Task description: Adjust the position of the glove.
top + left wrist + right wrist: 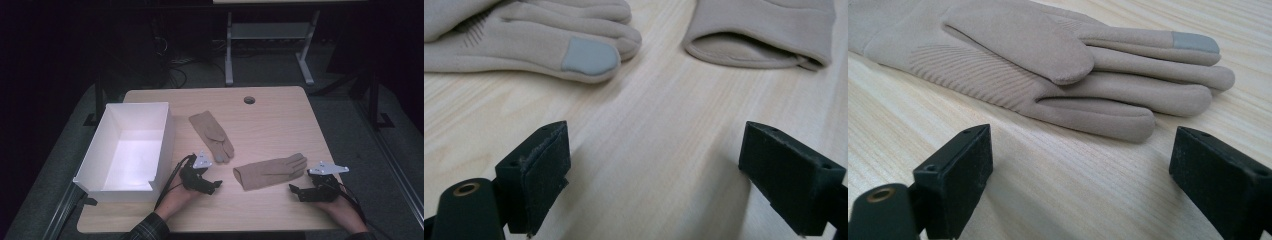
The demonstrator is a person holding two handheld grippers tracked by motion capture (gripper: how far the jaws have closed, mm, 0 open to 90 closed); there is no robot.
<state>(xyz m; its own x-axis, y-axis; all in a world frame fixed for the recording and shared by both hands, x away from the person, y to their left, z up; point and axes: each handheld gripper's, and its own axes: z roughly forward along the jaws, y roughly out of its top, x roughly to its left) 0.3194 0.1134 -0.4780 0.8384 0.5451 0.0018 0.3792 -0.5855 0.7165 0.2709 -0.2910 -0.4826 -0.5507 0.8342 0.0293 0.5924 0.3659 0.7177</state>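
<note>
Two beige gloves lie flat on the wooden table [270, 120]. The far glove [212, 134] points its fingers toward me, and its grey fingertip patch [589, 55] lies just ahead of my left gripper [216, 185]. The near glove [271, 171] lies sideways with its cuff opening [744, 49] on the left and its fingers [1148, 85] toward my right gripper [294, 190]. My left gripper [654, 175] and my right gripper [1080, 175] rest low over bare wood, both open, nothing between the jaws.
An open white box [127, 150] stands at the table's left side, close beside my left hand. A round cable hole [249, 99] sits near the far edge. Beyond the table stand another desk's legs [229, 50] and loose cables on the floor.
</note>
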